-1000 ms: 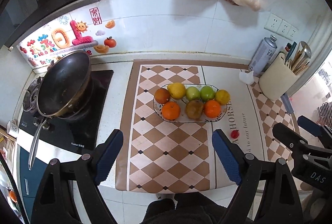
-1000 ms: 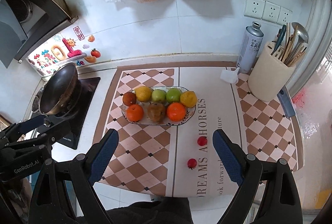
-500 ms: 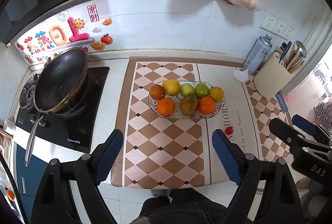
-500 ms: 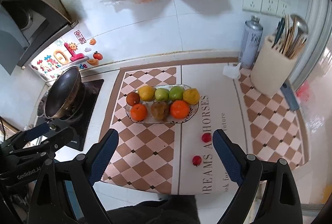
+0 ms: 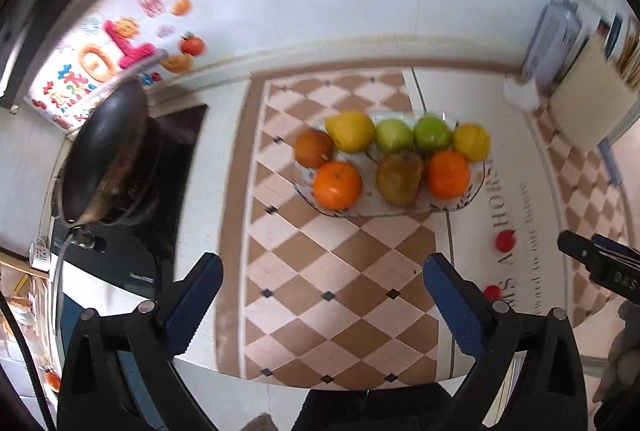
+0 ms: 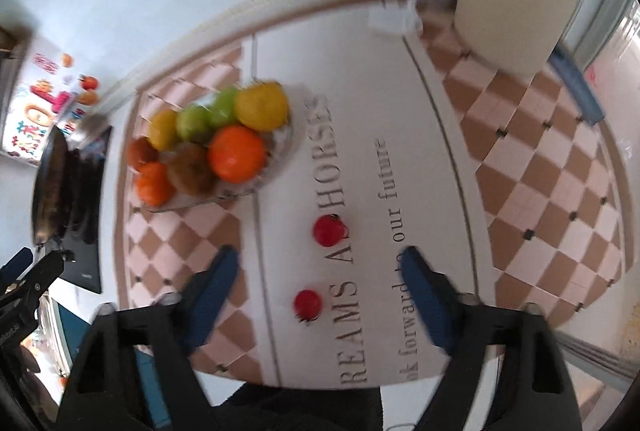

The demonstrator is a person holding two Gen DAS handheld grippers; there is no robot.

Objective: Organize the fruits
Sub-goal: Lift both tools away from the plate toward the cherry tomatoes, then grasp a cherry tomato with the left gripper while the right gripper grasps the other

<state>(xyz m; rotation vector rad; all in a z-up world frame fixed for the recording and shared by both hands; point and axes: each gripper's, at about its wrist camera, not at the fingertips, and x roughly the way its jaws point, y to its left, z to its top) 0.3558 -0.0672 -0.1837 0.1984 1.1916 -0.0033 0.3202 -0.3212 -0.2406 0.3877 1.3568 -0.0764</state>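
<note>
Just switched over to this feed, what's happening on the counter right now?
A person with a gripper in each hand is tidying fruit. A glass plate on the checkered mat already holds oranges, lemons, green apples and a brownish pear. Two small red fruits lie loose on the mat in front of the plate. The right gripper has its fingers around the nearer red fruit, jaws just closing but not touching it. The left gripper is open and empty.

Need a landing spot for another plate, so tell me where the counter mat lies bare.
Free: the checkered mat between the fruit plate and the counter's front edge, and the checkered patch in front of the utensil holder. Crowded: the lettered strip, holding two small red fruits; the plate itself is full.
</note>
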